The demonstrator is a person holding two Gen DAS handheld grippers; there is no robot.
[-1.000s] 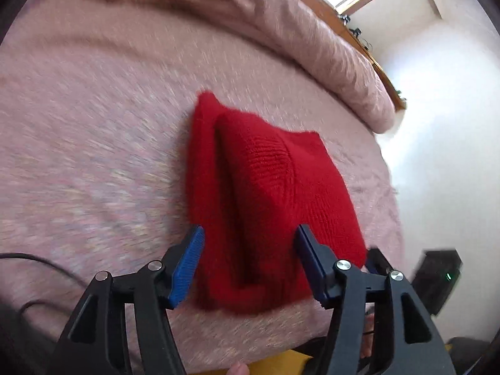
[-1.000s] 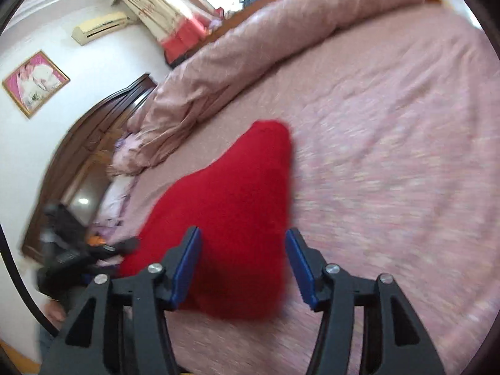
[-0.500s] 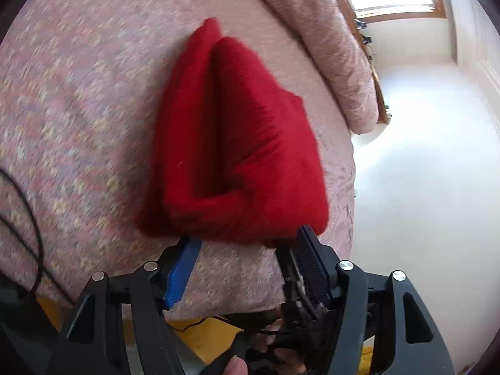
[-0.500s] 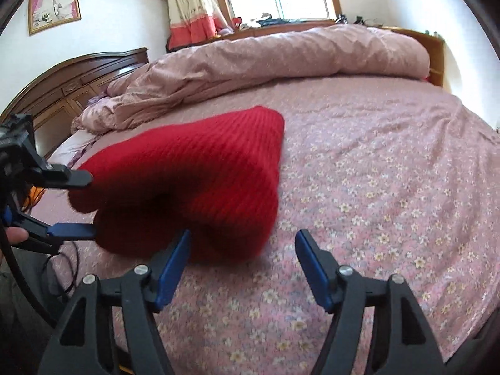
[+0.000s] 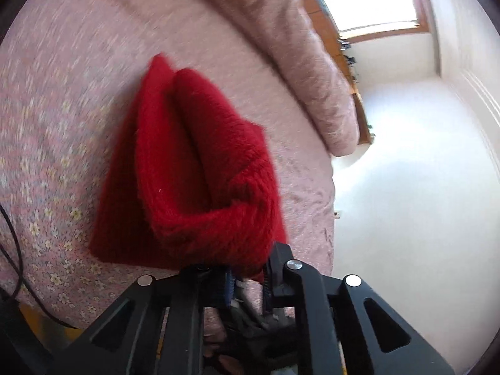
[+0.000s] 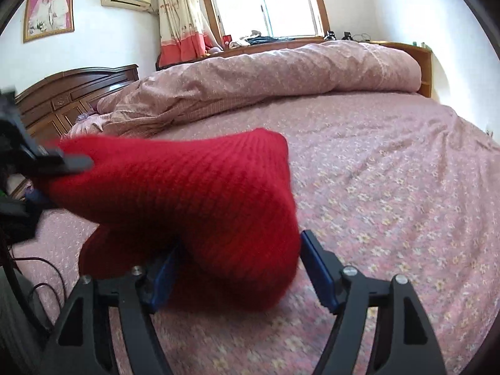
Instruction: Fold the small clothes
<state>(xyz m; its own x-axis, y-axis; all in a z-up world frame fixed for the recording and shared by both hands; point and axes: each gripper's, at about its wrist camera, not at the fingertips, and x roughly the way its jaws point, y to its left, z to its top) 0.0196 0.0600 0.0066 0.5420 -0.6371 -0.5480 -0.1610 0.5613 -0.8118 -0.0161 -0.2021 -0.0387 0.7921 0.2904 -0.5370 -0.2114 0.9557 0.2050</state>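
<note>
On the pink bed (image 6: 390, 168), the red knit garment (image 5: 193, 168) is pinched at its near edge by the closed left gripper (image 5: 247, 276) while the right gripper (image 6: 237, 268) straddles it wide open, so the fold could slump if tugged unevenly.

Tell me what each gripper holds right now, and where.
Left gripper pinches the red knitted garment at its near edge. Right gripper is open, straddling it.

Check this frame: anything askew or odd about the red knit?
The red knit garment is bunched and lifted at one edge where the left gripper pinches it, while the right gripper straddles it open. Nothing damaged.
</note>
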